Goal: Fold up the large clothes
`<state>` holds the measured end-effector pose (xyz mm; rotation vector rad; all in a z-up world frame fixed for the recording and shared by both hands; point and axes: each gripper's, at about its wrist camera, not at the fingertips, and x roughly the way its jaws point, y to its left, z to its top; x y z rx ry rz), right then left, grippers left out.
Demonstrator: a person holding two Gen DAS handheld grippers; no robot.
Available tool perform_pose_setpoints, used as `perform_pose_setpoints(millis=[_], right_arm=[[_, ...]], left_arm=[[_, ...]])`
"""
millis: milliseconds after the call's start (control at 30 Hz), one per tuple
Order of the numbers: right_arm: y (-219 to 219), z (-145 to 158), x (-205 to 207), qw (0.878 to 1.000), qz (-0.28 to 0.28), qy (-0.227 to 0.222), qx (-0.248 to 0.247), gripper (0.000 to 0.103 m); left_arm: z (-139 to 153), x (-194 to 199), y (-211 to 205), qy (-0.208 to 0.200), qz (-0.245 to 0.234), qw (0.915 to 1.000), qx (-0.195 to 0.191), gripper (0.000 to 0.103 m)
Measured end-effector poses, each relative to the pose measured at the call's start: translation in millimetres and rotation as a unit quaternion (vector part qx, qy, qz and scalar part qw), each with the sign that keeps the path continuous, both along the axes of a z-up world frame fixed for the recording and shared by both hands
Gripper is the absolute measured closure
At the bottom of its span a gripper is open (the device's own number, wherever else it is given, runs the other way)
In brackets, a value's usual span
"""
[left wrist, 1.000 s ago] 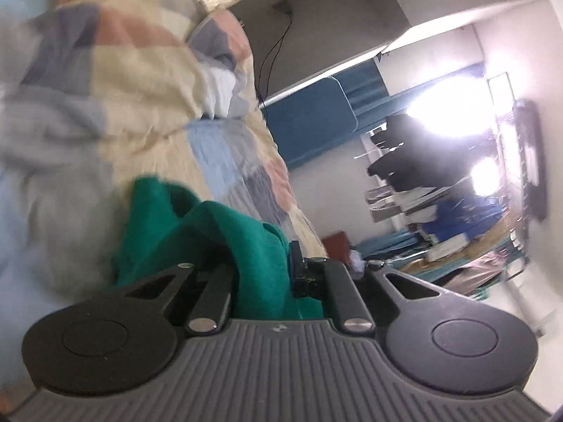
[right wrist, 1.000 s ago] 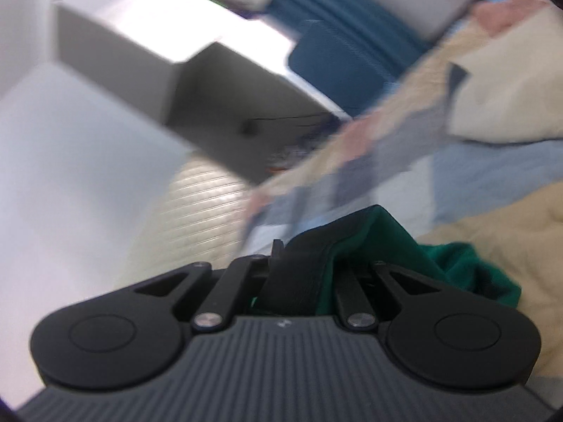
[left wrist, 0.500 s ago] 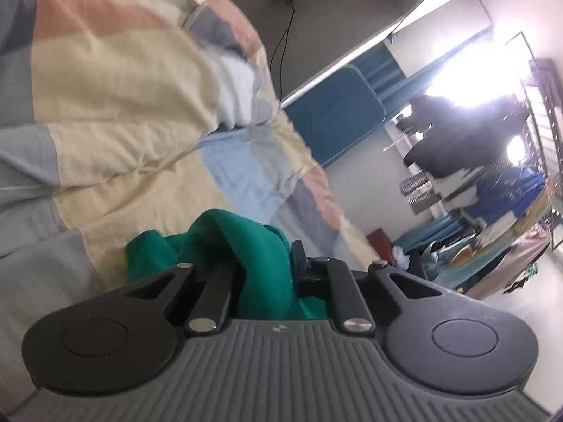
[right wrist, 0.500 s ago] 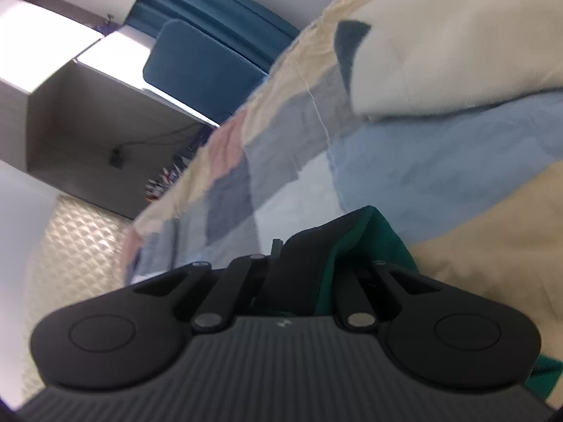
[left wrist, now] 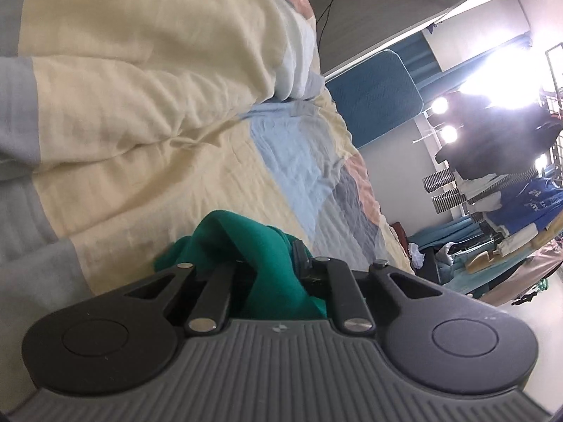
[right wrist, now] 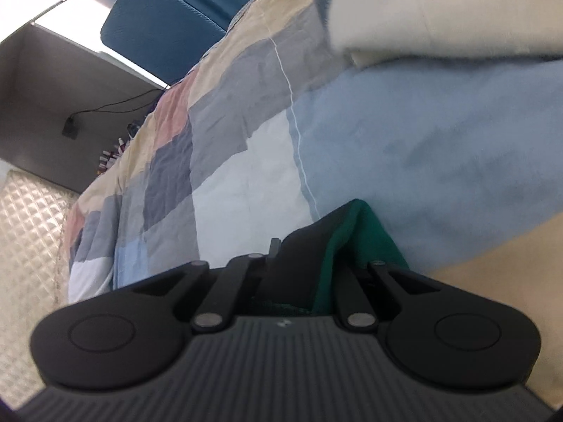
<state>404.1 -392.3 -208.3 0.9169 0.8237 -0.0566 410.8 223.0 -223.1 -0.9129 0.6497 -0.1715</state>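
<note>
A green garment [left wrist: 253, 246] is bunched between the jaws of my left gripper [left wrist: 271, 263], which is shut on it just above the patchwork quilt [left wrist: 176, 176]. In the right wrist view the same green garment [right wrist: 355, 239], with a dark band along its edge, is pinched in my right gripper [right wrist: 309, 256], which is shut on it low over the quilt [right wrist: 246, 161]. The fingertips of both grippers are hidden by the cloth. How the rest of the garment lies cannot be seen.
A cream and grey folded duvet [left wrist: 140, 70] is heaped on the bed beyond the left gripper, and a cream fold [right wrist: 440, 10] lies beyond the right one. A blue headboard [right wrist: 158, 35] stands at the bed's end. Hanging clothes [left wrist: 510, 190] crowd the room's far side.
Both grippers have come down toward the quilt with the green garment still held. The right view has swung from the wall and cabinet onto the bed surface.
</note>
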Motion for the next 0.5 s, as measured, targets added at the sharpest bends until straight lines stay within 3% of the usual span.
perform_pose_setpoints(millis=[133,167,200,233,267,300,367,500], right_arm=[[-1,7,-7,1.0,0.012,-0.012,0.012,0.091],[-1,11,-12,1.0,0.013,-0.012,0.017,0.089],[1,17,-15,1.0,0.013,-0.013,0.017,0.088],[4,23,-19,1.0,0.018,-0.018,0.009,0.085],[7,31,-24,0.999,0.023,-0.022,-0.007,0.076],[10,40,-30,0.999,0.028,-0.029,-0.022,0.064],[14,53,-43,0.997,0.042,-0.048,-0.034,0.053],[19,82,-77,0.993,0.048,-0.075,-0.082,0.048]], left_arm=[[24,-16,-14,-0.036,-0.022,0.9972,0.063,0.08],[31,-22,-16,-0.041,-0.02,0.996,0.077,0.072],[38,-30,-18,-0.047,-0.017,0.9953,0.083,0.05],[44,-39,-20,-0.057,-0.012,0.9947,0.085,0.039],[51,-49,-21,-0.067,-0.003,0.9938,0.089,0.027],[58,-59,-23,-0.08,0.006,0.992,0.097,0.025],[74,-79,-27,-0.101,0.015,0.9872,0.123,0.025],[108,-117,-43,-0.136,0.012,0.9743,0.18,0.025]])
